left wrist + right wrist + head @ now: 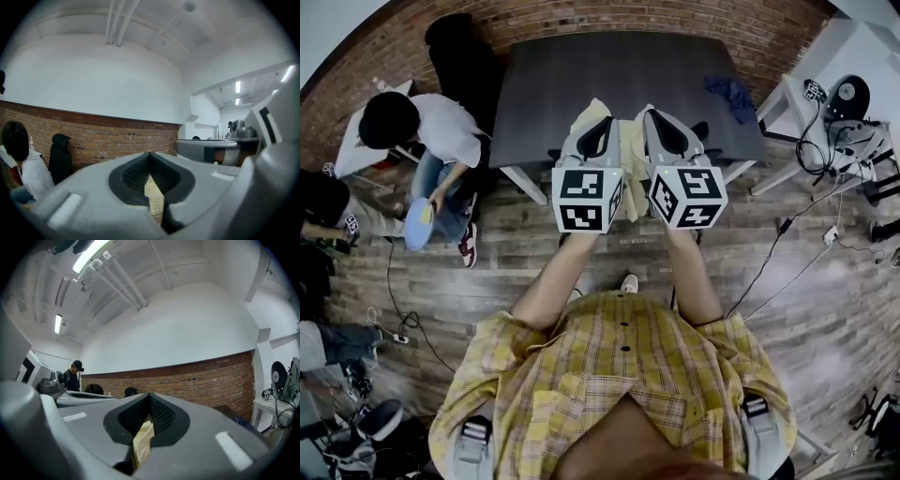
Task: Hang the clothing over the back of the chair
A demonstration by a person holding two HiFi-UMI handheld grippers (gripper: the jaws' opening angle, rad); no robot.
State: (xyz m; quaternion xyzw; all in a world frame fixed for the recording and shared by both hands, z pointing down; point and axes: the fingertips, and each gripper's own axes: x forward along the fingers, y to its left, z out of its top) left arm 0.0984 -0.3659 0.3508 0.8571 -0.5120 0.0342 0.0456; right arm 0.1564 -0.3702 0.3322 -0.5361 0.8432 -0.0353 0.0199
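In the head view I hold both grippers raised side by side in front of the dark table (581, 84). A pale yellow garment (628, 173) hangs between and under them. My left gripper (596, 139) is shut on its fabric, which shows as a yellow strip (154, 199) pinched in the jaws of the left gripper (150, 159). My right gripper (667, 131) is shut on it too, a folded yellow edge (142, 446) sticking out of the right gripper (150, 401). A dark chair part (701, 129) peeks out behind the grippers; the rest of it is hidden.
A blue cloth (731, 96) lies on the table's right end. A seated person (427, 131) is at the left by the brick wall (750, 28). A white desk with equipment (848, 103) stands at the right, with cables (806, 253) on the wooden floor.
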